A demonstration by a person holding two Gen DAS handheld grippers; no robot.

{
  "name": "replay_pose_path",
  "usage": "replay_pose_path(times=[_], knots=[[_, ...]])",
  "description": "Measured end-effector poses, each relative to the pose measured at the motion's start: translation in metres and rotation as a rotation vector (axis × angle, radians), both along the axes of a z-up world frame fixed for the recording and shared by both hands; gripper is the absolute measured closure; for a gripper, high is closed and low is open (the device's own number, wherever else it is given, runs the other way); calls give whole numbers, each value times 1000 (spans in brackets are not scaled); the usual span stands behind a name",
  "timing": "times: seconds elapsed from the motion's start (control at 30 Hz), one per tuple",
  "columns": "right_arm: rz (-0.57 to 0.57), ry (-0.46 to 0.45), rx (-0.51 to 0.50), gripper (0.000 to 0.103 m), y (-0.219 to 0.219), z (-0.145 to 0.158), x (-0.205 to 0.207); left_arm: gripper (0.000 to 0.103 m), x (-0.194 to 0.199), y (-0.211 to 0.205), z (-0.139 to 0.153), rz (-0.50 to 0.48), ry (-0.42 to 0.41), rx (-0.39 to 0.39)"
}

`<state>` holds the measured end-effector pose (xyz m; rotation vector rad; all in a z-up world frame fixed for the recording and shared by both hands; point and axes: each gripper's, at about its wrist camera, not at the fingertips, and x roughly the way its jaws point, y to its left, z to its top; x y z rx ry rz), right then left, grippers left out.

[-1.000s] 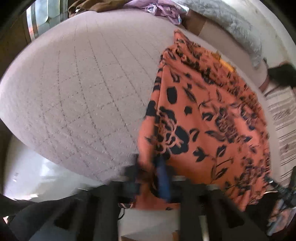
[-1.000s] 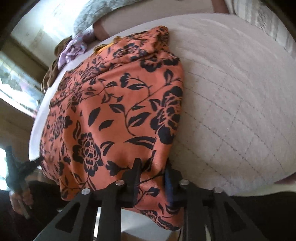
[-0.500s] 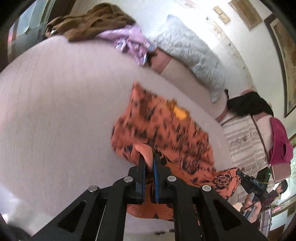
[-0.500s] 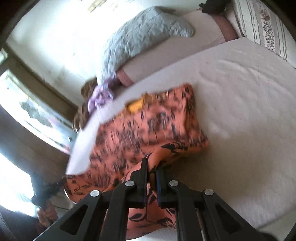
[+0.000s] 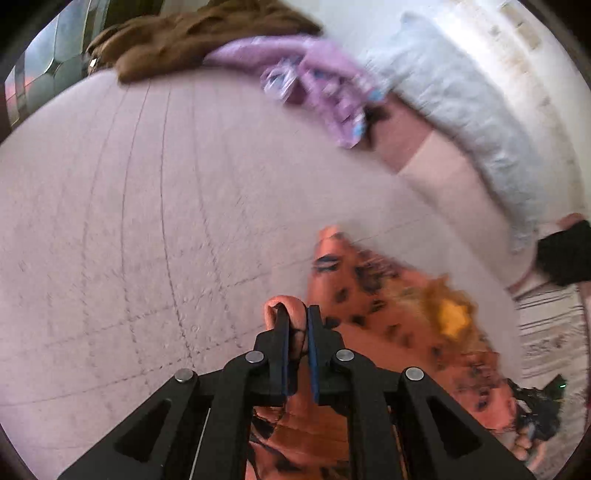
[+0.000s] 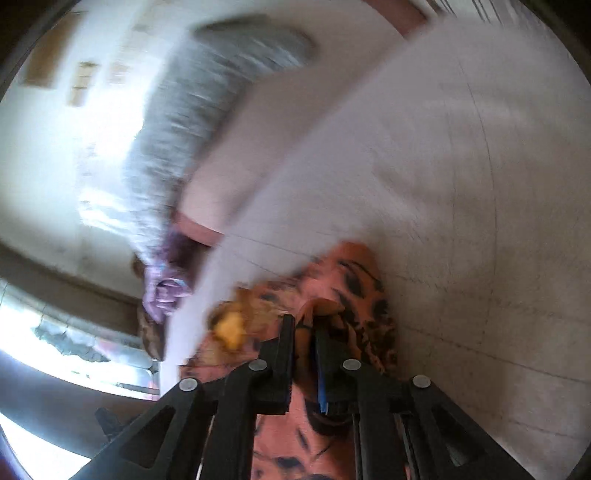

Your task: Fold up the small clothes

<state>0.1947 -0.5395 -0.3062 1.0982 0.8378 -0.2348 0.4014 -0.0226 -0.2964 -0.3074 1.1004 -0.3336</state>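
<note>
orange floral garment lies on the quilted bed, an edge between each gripper's jaws: left gripper opening, right gripper opening too. a second ago it lay flat; now it's doubled over. only the left view shows the brown clothes.

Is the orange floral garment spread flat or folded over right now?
Folded over: both tongs, left and right, pinch an edge of the orange floral garment carried above its far end.
</note>
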Motion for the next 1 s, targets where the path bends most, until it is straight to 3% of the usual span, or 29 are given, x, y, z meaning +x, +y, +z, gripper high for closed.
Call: replay_pose_path(times=[0.03, 0.1, 0.17, 0.23, 0.27, 0.3, 0.33, 0.37, 0.43, 0.5, 0.6, 0.67, 0.73, 0.83, 1.0], knots=[[35, 37, 5, 88, -2, -3, 7, 93, -3, 1, -6, 14, -1, -15], [56, -11, -20, 88, -5, 8, 4, 91, -10, 7, -3, 53, -29, -41], [6, -88, -96, 88, -9, 31, -12, 90, -16, 16, 13, 98, -47, -59], [-36, -143, -198, 81, -6, 57, -31, 88, -32, 22, 44, 143, -146, -67], [-43, -160, -243, 66, -1, 67, -37, 76, -44, 23, 58, 155, -202, -45], [-39, -175, -282, 37, 7, 74, -43, 67, -55, 21, 70, 161, -247, -17], [-26, -191, -314, 30, 16, 80, -46, 47, -69, 18, 78, 158, -269, 7], [32, -217, -335, 30, 33, 86, -47, 41, -82, 13, 81, 135, -261, 19], [150, -205, -318, 36, 62, 85, -39, 41, -102, 2, 75, 56, -222, -1], [284, -194, -289, 64, 99, 79, -27, 41, -118, -9, 58, -6, -147, 12], [445, -116, -286, 67, 155, 58, -13, 42, -123, -13, 34, -18, -48, 35], [526, -44, -316, 69, 187, 41, -5, 43, -124, -14, 29, -45, -38, 62], [556, -7, -337, 70, 201, 29, 2, 43, -124, -14, 30, -64, -59, 72], [581, 78, -369, 69, 209, 11, 25, 43, -109, -26, 23, -129, -65, 162], [502, 67, -412, 71, 191, 12, 79, 43, -84, -27, 26, -155, -112, 166]])
